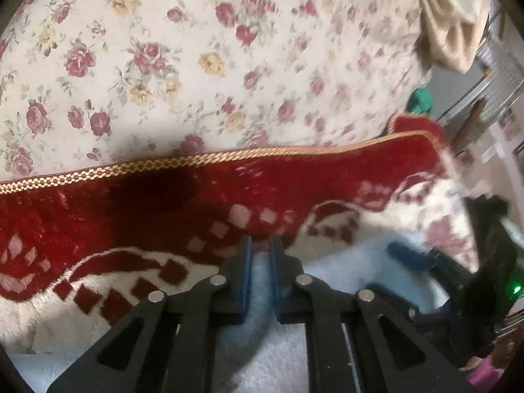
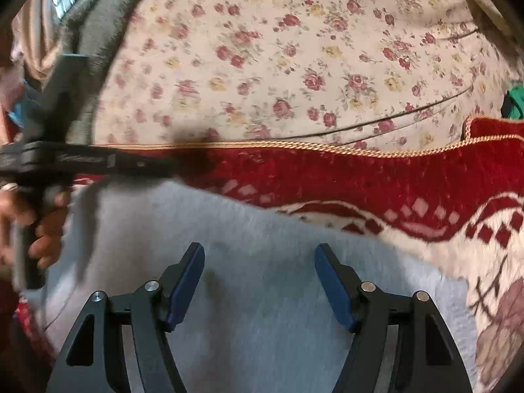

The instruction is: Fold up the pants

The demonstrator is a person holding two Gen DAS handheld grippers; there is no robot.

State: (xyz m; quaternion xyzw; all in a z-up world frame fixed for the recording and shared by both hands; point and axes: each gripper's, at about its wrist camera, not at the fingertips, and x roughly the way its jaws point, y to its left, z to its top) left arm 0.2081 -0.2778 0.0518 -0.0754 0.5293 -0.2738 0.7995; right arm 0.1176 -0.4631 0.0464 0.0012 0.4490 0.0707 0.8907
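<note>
The pants (image 2: 262,281) are pale blue-grey fleece, lying on a red and cream rug (image 2: 409,177). In the left wrist view my left gripper (image 1: 261,245) has its blue-padded jaws almost together, pinched on a fold of the pale pants (image 1: 262,294). My right gripper (image 2: 259,252) hovers over the middle of the pants with jaws wide open and empty. The left gripper and the hand holding it also show at the left of the right wrist view (image 2: 82,160). The right gripper's blue pad shows at the right of the left wrist view (image 1: 409,257).
The rug with a gold braided edge (image 1: 196,162) lies on a floral sheet (image 1: 196,49). A beige cloth (image 1: 448,32) hangs at the far right. A green object (image 1: 422,98) sits past the rug's corner.
</note>
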